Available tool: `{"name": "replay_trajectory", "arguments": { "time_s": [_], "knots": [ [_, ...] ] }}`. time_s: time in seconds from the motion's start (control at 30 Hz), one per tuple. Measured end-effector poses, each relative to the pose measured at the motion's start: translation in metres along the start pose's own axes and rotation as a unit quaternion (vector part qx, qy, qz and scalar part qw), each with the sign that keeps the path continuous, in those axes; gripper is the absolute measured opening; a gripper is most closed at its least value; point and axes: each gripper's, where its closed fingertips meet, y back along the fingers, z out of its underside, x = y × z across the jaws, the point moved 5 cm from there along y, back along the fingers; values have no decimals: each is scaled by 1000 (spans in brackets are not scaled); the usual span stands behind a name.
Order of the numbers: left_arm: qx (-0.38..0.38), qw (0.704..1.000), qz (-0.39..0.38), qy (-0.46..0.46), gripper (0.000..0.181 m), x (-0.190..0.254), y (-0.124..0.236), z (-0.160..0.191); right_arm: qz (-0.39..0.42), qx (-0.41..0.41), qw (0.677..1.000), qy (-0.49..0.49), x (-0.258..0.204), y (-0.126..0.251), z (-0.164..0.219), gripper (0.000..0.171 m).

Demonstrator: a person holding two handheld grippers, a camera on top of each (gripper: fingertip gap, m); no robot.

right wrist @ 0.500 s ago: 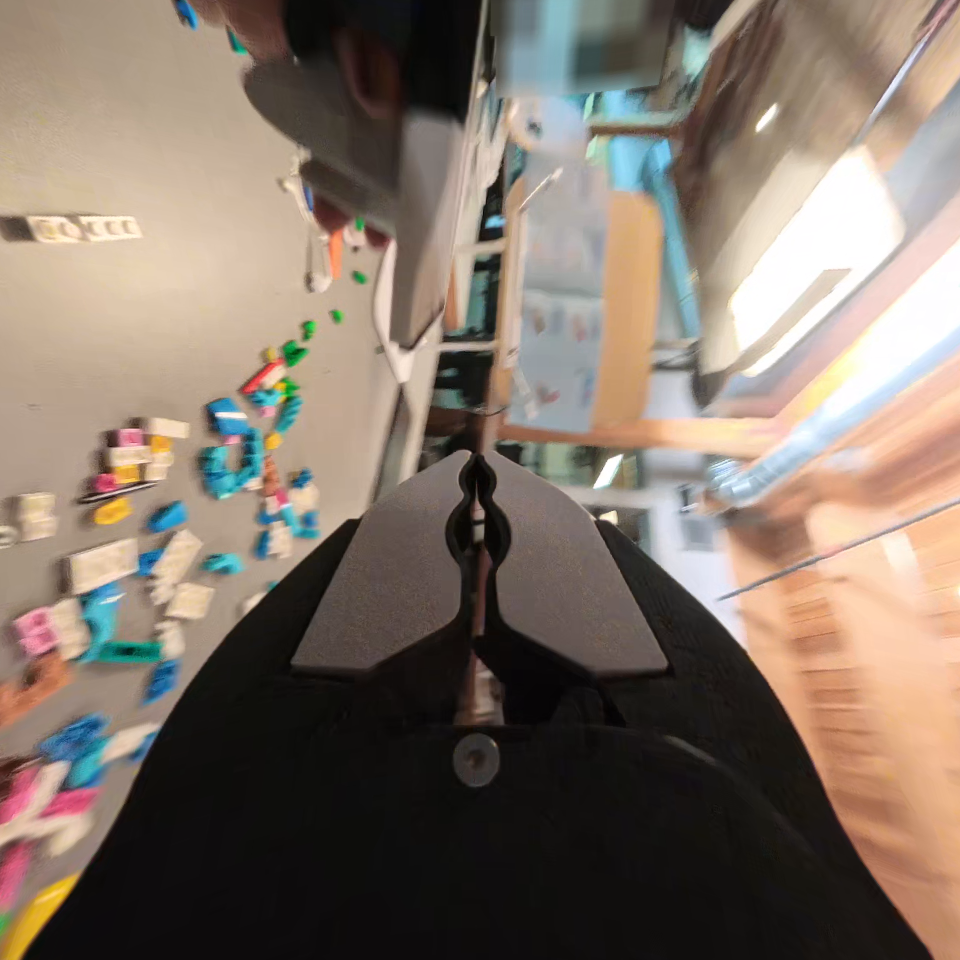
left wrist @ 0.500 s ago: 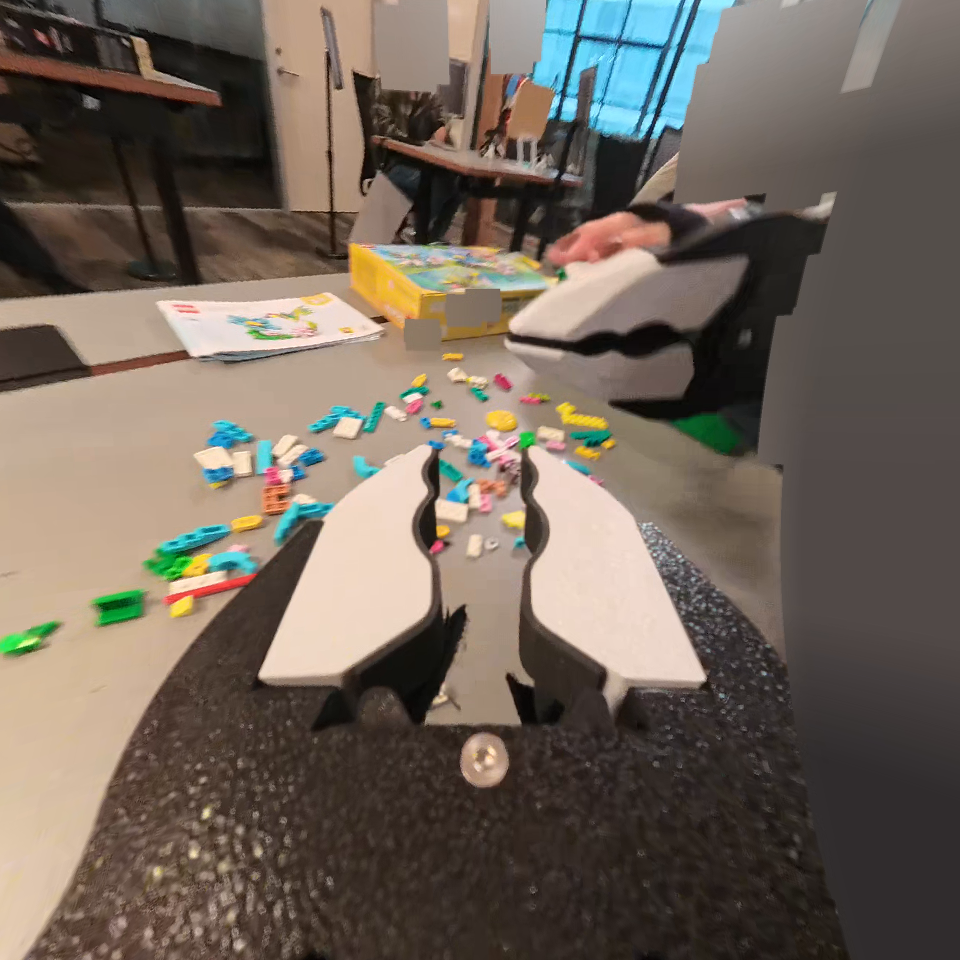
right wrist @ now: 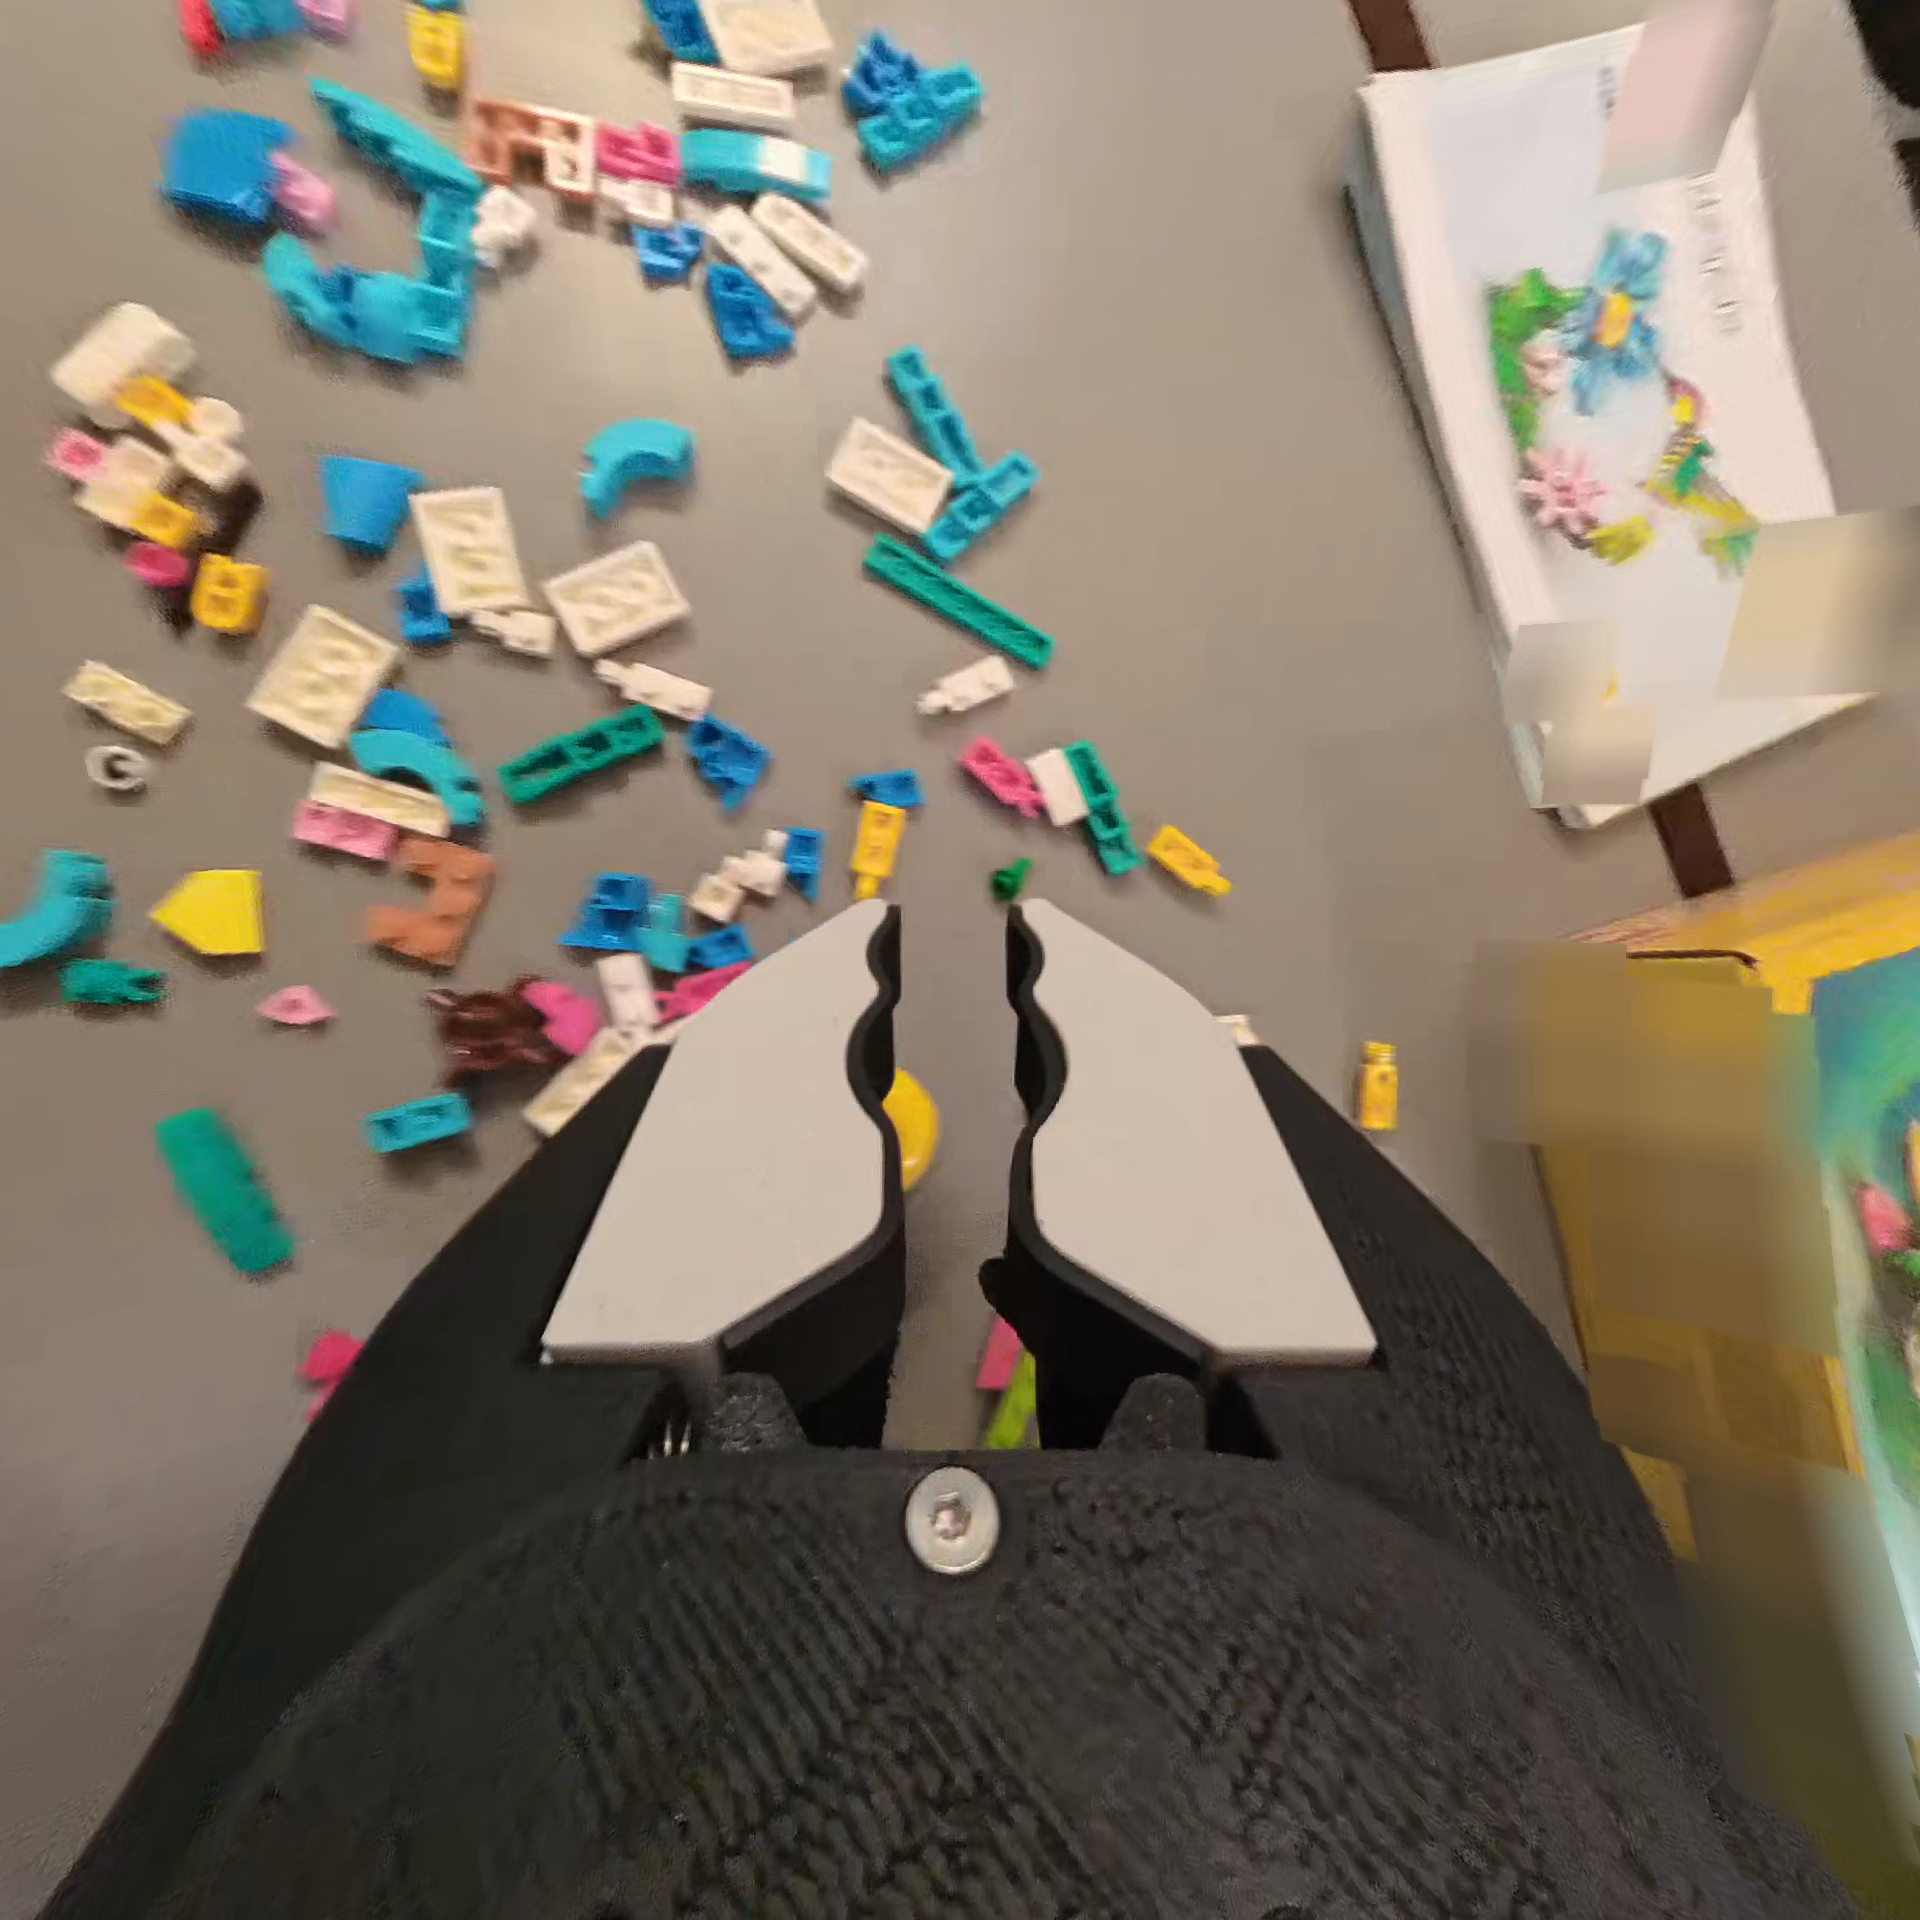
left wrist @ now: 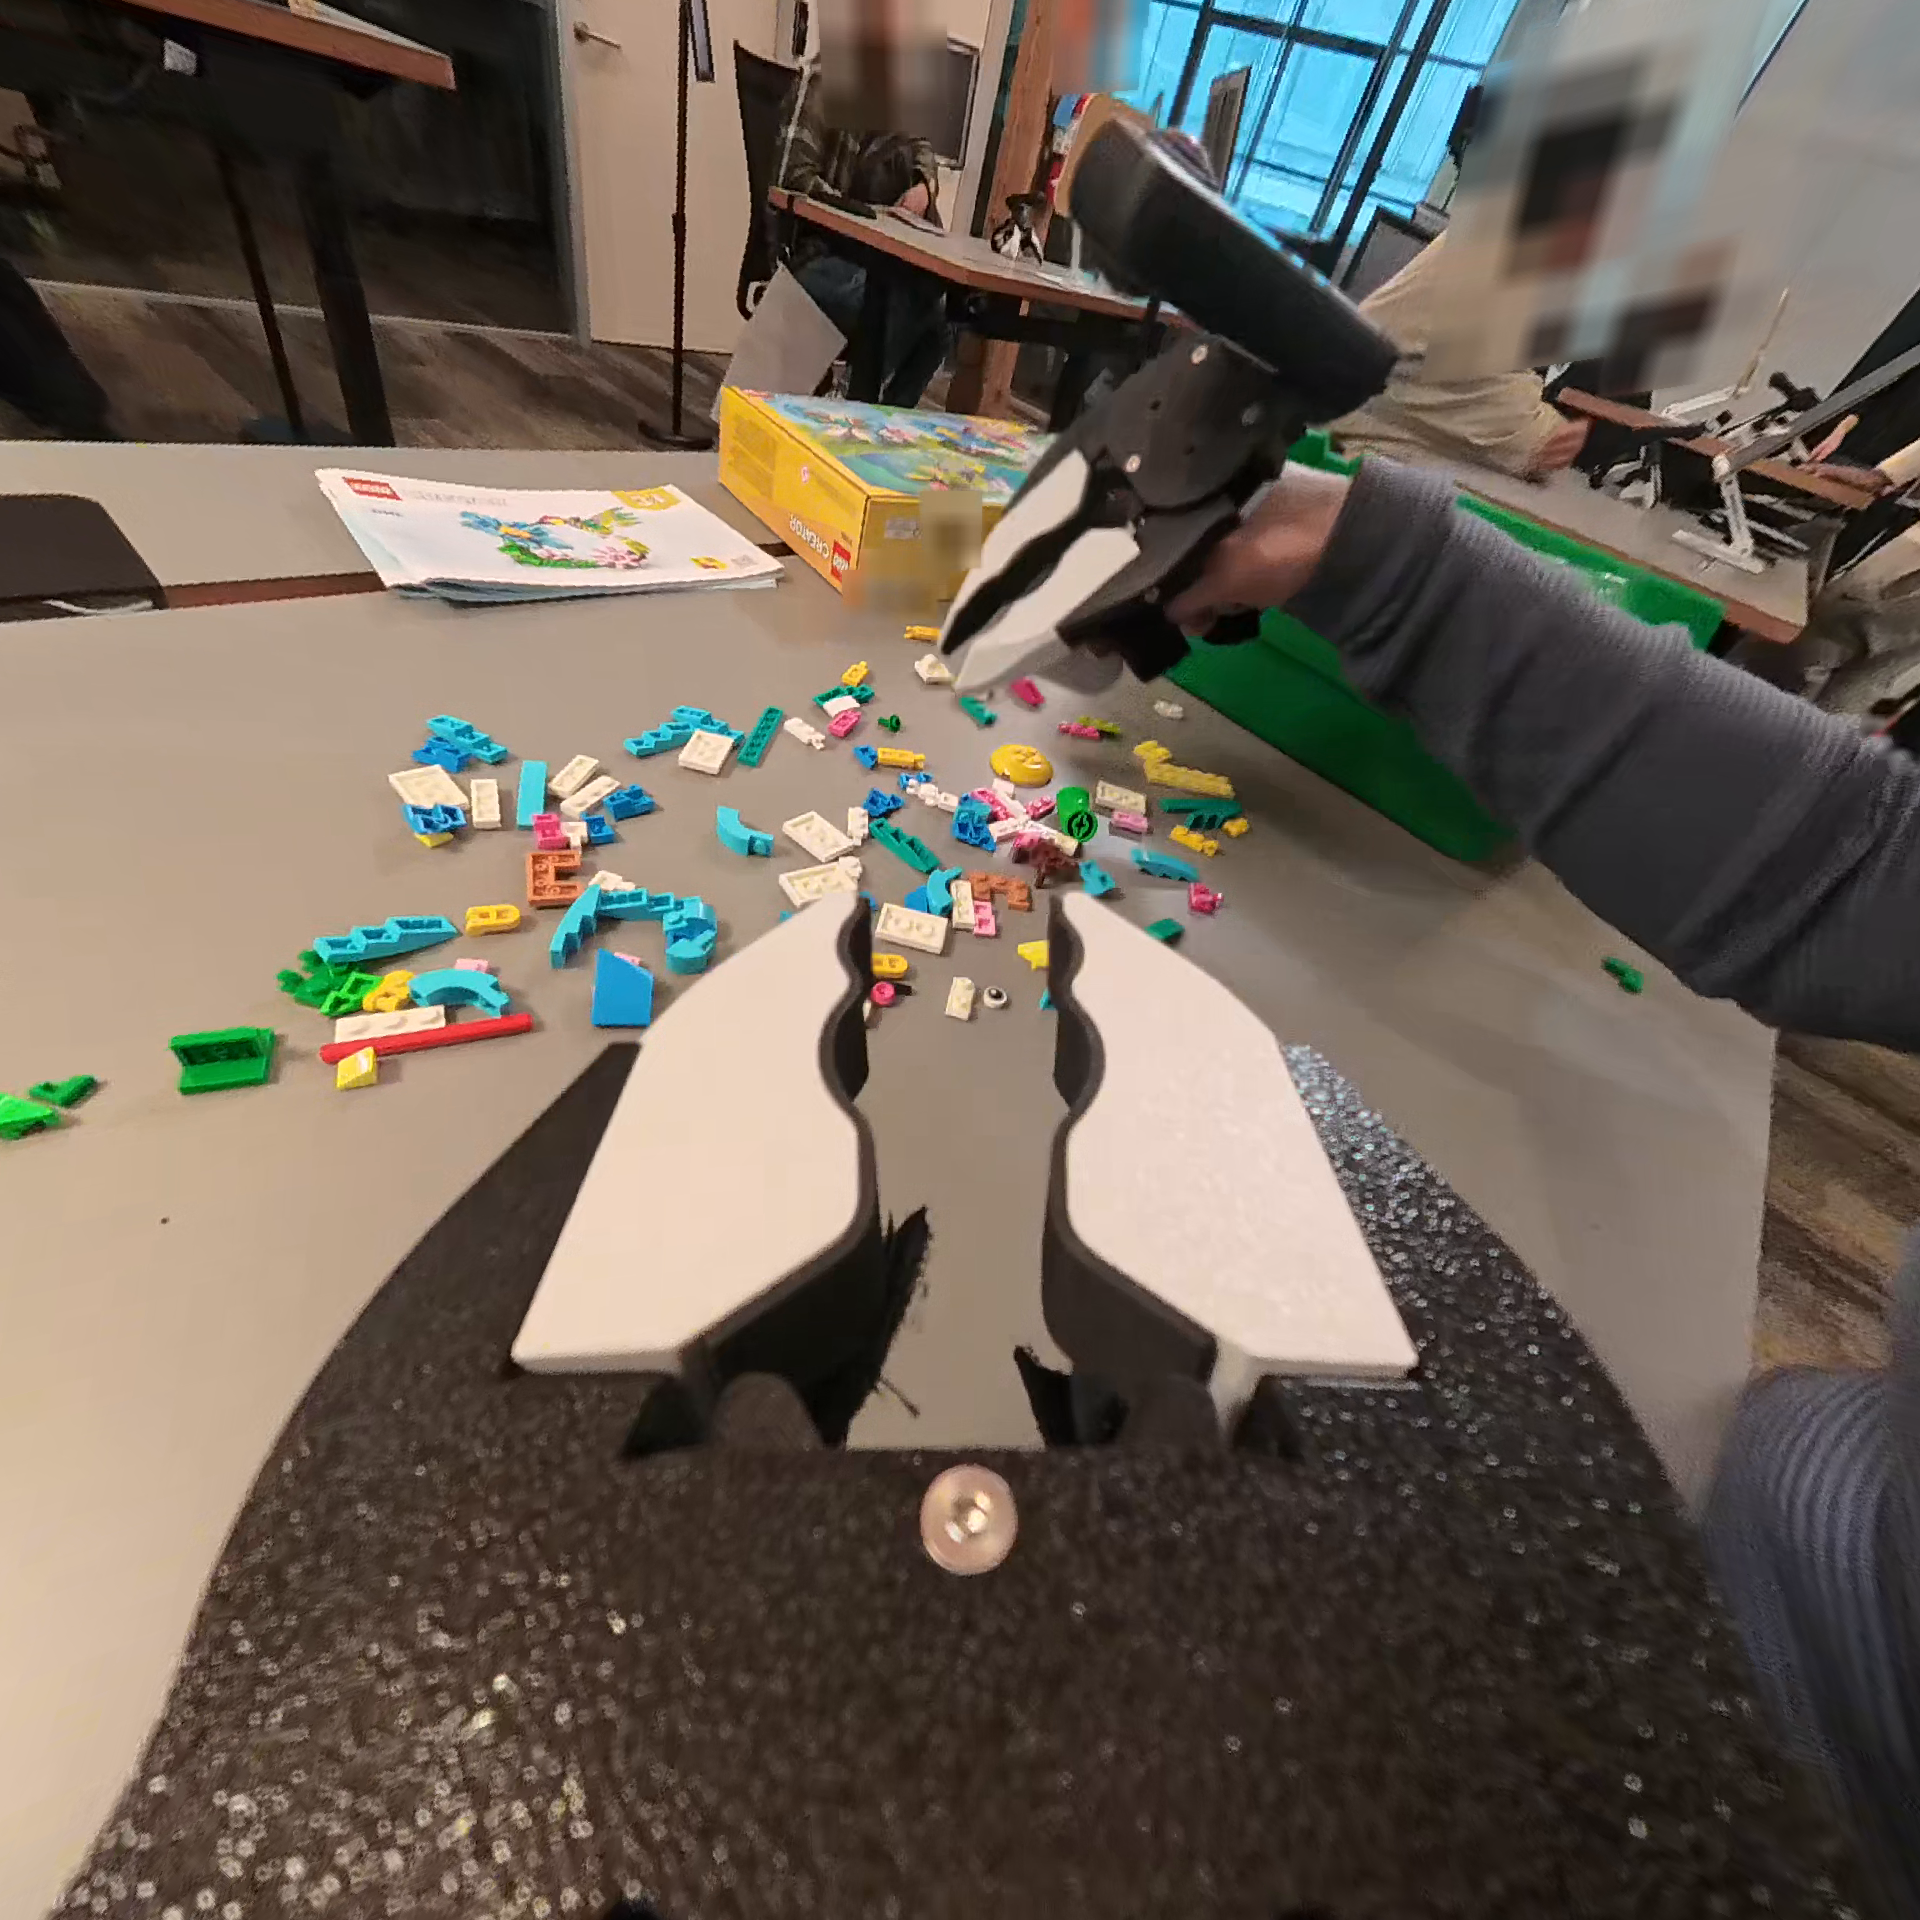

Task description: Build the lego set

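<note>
Now our right gripper (right wrist: 951, 912), its jaws apart and empty, points down at the far edge of the loose lego pieces (left wrist: 831, 831); a tiny green piece (right wrist: 1008, 879), perhaps a stud, lies just beyond its tips. Our left gripper (left wrist: 956, 914), wide and empty, hovers nearer us.

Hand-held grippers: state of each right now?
Left hand-held gripper: open, holding nothing.
Right hand-held gripper: open, holding nothing, above the loose bricks.

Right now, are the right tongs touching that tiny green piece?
Apart. In the right wrist view the open right tongs show bare grey table between their tips and the tiny green piece just beyond.
</note>
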Motion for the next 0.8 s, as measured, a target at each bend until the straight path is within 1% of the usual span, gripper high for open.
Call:
{"name": "replay_trajectory", "arguments": {
  "time_s": [0.07, 0.1, 0.13, 0.2, 0.27, 0.43, 0.53, 0.63, 0.73, 0.8],
  "knots": [
    [-9, 1000, -6, -11, 32, 1, 0, 3, -26, -6, 999, -26, 11, -4, 7, 17],
    [-13, 1000, -7, -16, 32, 1, 0, 3, -47, -20, 998, -43, 15, -7, 11, 20],
    [-16, 1000, -8, -19, 32, 1, -1, 4, -41, -25, 998, -41, 22, -10, 14, 21],
    [-20, 999, -9, -24, 32, 2, -2, 5, -6, -14, 1000, -3, 39, -15, 15, 21],
    [-24, 999, -7, -26, 32, 3, -3, 6, 0, -4, 999, 49, 49, -21, 13, 20],
    [-44, 998, 0, -41, 32, 8, -6, 9, -75, -69, 983, 155, 63, -36, 15, 20],
    [-47, 998, -2, -49, 32, 11, -4, 8, -119, -97, 972, 177, 68, -45, 12, 21],
    [-51, 998, -5, -48, 33, 10, -3, 8, -142, -127, 961, 202, 70, -53, 12, 21],
    [-53, 998, -3, -44, 35, 8, -4, 8, -161, -135, 955, 209, 71, -56, 7, 21],
    [-51, 998, 1, -42, 34, 8, -6, 6, -154, -140, 954, 216, 71, -58, 6, 2]
  ]
}}
